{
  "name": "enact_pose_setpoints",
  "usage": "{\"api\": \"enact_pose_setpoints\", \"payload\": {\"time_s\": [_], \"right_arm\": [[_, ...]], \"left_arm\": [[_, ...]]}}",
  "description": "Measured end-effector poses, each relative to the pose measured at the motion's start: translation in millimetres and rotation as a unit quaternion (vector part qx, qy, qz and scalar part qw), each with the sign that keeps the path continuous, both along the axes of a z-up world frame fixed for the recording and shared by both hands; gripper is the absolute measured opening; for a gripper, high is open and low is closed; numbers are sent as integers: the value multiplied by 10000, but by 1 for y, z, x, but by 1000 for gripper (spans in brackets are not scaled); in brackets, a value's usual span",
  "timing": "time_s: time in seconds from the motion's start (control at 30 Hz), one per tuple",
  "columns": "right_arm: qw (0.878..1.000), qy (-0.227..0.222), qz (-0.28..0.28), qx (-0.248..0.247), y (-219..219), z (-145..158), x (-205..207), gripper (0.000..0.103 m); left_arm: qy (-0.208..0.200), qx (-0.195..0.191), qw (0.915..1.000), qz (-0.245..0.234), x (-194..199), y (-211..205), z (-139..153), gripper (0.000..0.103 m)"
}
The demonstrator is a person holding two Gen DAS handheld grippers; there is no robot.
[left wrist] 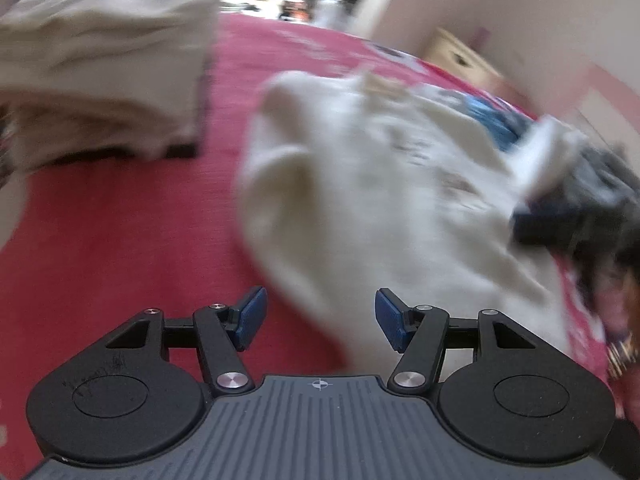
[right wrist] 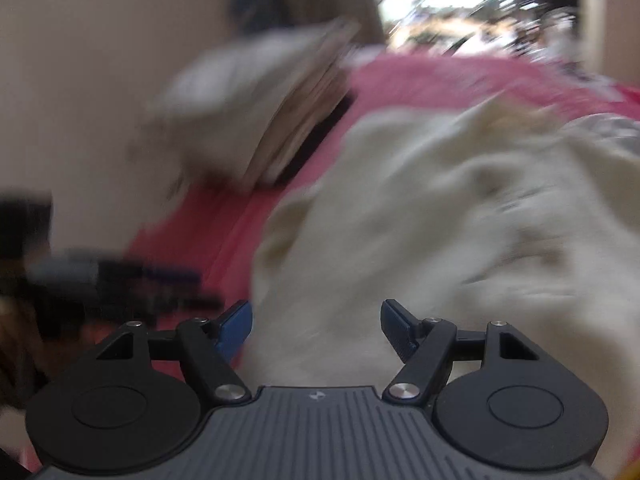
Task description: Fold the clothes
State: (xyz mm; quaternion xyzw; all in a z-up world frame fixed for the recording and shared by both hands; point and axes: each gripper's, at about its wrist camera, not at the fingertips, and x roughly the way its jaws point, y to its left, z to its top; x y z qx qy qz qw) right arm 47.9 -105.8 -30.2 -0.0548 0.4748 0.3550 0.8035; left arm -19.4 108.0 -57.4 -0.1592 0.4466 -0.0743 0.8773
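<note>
Both tongs spread wide and empty, the left gripper (left wrist: 321,318) and right gripper (right wrist: 316,330) hang over a rumpled cream garment (left wrist: 380,184) on the red bedspread (left wrist: 120,220), beside a folded stack (left wrist: 104,64).

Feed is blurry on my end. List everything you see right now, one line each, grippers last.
Loose garment: one, cream-white, crumpled on the bedspread ahead of both grippers.
Folded stack: one pile, cream-white, far left on the bedspread.
Bedspread: one, red-pink, under everything.
Blue item: one, beyond the loose garment; too blurred to identify.
Cabinet: one, pale wood, beside the wall.
Left gripper: black with blue pads, open, holding nothing.
Right gripper: black with blue pads, open, holding nothing.
</note>
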Motion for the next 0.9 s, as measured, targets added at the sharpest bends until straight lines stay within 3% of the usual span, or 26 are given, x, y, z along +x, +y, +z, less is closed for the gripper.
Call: {"api": "enact_pose_setpoints", "payload": {"time_s": [0.1,0.2,0.27,0.3,0.37,0.4,0.53,0.63,0.73,0.8,0.9], "right_arm": [[9965,173,482,-656,42,-31,-14,74],[9872,9,887,-1326,58,-52,-38,70],[9806,-274,1047,-1635,58,-61,-52,58],[9808,-338,1034,-1618,54,-60,-55,46],[9873,-191,727,-1397,40,-52,-51,26],[9909,-146,472,-1251,31,-45,-48,24],[9943,-310,-417,-932,-14,-21,-43,22],[9946,-93,-1007,-254,-56,-13,-38,21],[9833,382,-1733,409,-99,-19,-32,19],[9668,780,-2269,873,-128,-30,-28,12],[9488,915,-2911,823,-159,-49,-27,4]], "left_arm": [[140,-54,9997,218,-2,21,-14,60],[199,-229,9995,34,-9,30,-23,60],[219,-362,9989,-177,-13,30,-28,60],[229,-417,9985,-275,-14,28,-31,60],[239,-479,9976,-445,-15,23,-35,60],[221,-473,9972,-530,-14,19,-36,60],[157,-462,9953,-842,-15,1,-40,60],[204,-730,9934,-862,-9,-10,-45,60],[175,-1119,9901,-835,-3,-18,-45,61],[133,-1356,9873,-822,2,-26,-44,61],[116,-1739,9815,-790,10,-34,-44,70]]}}
